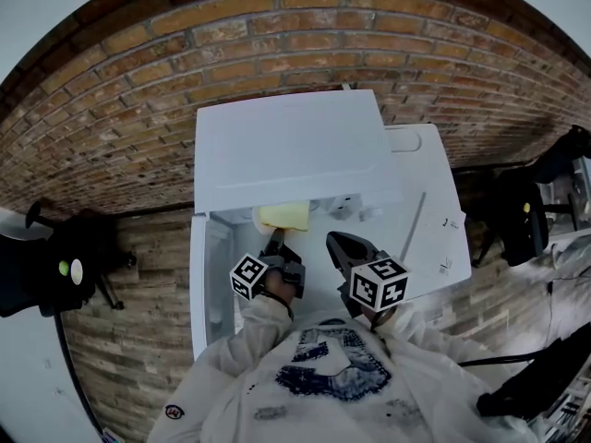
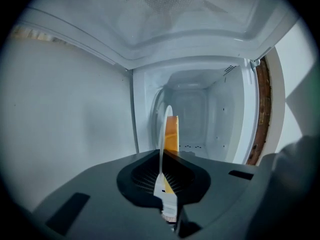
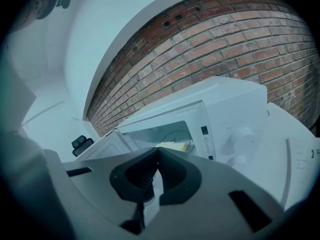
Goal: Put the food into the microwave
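Observation:
A white microwave (image 1: 286, 146) stands on a white table against the brick wall, its door (image 1: 211, 275) swung open to the left. My left gripper (image 1: 277, 249) is at the mouth of the cavity, shut on the rim of a white plate (image 1: 283, 216) that carries yellow food. In the left gripper view the plate (image 2: 163, 134) shows edge-on between the jaws, the orange food (image 2: 172, 130) beside it and the empty cavity (image 2: 200, 119) ahead. My right gripper (image 1: 338, 245) hangs shut and empty just right of the plate. From the right gripper view the food (image 3: 173, 145) shows inside the opening.
The microwave's control panel with knobs (image 3: 239, 136) lies right of the opening. The white table (image 1: 439, 238) extends to the right. Black tripod gear stands at the left (image 1: 55, 268) and at the right (image 1: 526, 212). A brick wall (image 1: 111, 109) runs behind.

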`<state>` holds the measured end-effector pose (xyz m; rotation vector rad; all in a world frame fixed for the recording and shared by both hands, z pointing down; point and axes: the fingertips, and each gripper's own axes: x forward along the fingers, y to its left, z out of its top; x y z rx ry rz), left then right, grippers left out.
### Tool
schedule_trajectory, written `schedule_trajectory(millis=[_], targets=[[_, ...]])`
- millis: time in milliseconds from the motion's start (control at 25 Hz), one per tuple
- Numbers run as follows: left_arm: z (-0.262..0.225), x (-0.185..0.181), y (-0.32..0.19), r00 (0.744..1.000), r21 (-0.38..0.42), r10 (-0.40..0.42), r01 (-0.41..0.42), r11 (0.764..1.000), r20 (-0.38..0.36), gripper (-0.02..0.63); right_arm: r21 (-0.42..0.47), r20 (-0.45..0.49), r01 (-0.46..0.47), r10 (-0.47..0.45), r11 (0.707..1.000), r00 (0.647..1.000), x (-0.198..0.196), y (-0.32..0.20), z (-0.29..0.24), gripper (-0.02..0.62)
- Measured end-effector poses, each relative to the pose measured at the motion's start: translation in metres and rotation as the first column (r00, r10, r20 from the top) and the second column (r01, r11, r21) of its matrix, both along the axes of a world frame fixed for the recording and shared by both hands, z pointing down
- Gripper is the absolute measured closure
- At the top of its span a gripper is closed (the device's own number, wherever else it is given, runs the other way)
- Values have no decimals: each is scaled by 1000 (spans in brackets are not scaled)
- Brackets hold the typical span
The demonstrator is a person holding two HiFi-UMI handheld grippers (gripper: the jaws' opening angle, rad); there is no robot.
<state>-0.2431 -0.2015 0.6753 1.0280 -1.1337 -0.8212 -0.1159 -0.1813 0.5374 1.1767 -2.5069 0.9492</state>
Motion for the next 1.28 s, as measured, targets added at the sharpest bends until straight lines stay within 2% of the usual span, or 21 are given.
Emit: schedule_trajectory(millis=[480,1280], targets=[[16,1,-17,1000,-22,-4,4,1000,5,589,-9,-5,-13,13,1000,1000,6,-9,5,581],[24,-2,-41,1000,8,-17,17,1000,10,589,-10,-21,22,-22,1000,1000,-15,-13,11,581]])
